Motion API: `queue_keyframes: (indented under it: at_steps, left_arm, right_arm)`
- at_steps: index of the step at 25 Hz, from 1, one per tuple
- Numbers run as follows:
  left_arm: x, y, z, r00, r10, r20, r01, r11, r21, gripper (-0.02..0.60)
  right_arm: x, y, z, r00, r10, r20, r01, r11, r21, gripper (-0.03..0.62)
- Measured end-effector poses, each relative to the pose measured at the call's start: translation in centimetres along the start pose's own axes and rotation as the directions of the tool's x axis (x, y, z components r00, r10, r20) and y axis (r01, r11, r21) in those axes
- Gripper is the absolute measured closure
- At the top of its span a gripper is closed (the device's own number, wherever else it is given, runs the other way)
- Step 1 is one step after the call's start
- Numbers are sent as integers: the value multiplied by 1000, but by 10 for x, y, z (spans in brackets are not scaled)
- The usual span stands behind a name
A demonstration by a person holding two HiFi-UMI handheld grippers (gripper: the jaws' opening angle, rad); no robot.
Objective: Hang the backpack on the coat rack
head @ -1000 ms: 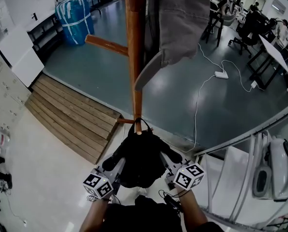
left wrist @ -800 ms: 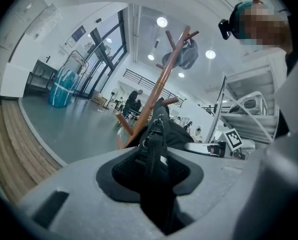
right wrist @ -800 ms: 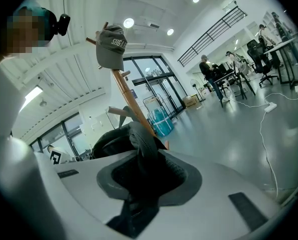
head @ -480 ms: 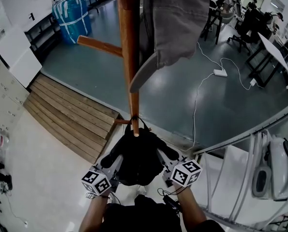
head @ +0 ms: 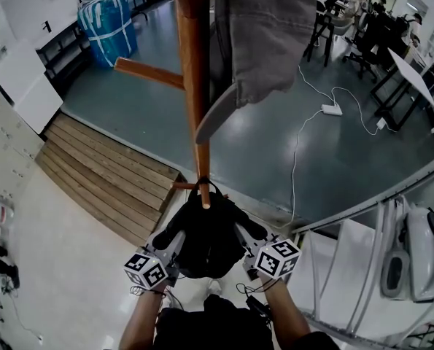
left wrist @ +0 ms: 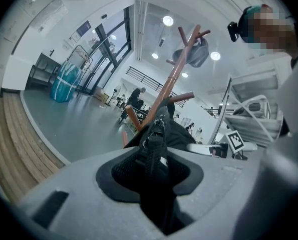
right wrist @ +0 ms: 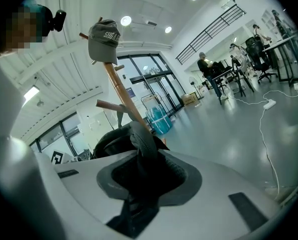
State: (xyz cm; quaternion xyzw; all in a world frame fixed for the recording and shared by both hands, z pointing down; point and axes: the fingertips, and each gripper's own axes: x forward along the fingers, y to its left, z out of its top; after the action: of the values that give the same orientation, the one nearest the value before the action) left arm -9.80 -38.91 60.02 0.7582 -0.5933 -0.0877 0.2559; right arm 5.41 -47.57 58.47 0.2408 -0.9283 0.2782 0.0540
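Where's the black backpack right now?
The backpack is low in the middle of the head view, gripped by the left claw and right claw, right by the wooden coat rack.

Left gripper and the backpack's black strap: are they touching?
Touching. The left gripper view shows the black strap running down between the jaws of the left gripper, which are closed on it.

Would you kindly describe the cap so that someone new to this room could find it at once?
Start at the tall wooden coat rack that runs up the middle of the head view. The cap hangs near its top, just right of the pole. It is the only grey fabric thing there, high above the black backpack at the rack's foot.
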Motion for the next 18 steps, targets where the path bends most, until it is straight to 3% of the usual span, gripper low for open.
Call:
queue_keyframes:
  at_steps: [18]
  left_arm:
    - [13,27,2,1000,-7,-6,7,999,47,460]
  right_arm:
    - [18,-9,-6,999,-46,8,46,998,-33,503]
